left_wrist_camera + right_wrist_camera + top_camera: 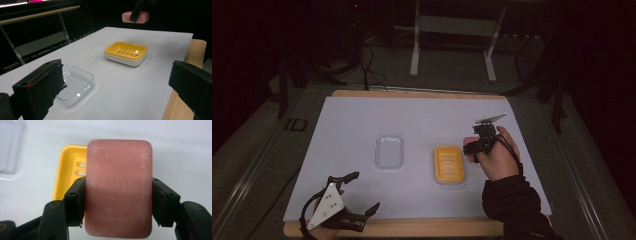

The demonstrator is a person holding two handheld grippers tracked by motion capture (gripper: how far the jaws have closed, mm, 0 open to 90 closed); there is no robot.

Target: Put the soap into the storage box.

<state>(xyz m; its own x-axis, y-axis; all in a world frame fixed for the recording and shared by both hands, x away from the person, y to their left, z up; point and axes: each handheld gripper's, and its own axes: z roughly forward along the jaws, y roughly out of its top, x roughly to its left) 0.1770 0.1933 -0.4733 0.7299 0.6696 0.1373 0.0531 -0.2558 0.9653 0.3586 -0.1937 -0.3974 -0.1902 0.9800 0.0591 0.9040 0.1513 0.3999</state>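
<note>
Pale grey-white rectangular table mat [422,120] on a wooden table top [412,227], whose edge strips show at near and far sides; room beyond is dark, w/ a white metal frame [452,30] only partly made out.

Clear plastic rectangular tray [389,150], left of centre on mat; hard to see in high view, its rim reads mostly by glints. In left gripper view its near corner is hidden behind 1 jaw; in right gripper view it is cut off at top-left corner.

Yellow slotted soap dish on a white base [448,164], just right of tray, apart from it. In right gripper view about half is hidden behind the soap; 2 slots show.

Pink rounded-rectangle soap bar [118,187], clamped across its short sides by right gripper [118,203], held in the air above mat near dish; embossed oval mark too blurred to read. In left gripper view, bar [135,17] is partly covered by a jaw, gripper body lost in dark.

Left gripper [362,192] at near-left corner of mat, jaws spread wide w/ nothing between; grey 3-cornered plate on top, hand mostly hidden beneath it.
</note>
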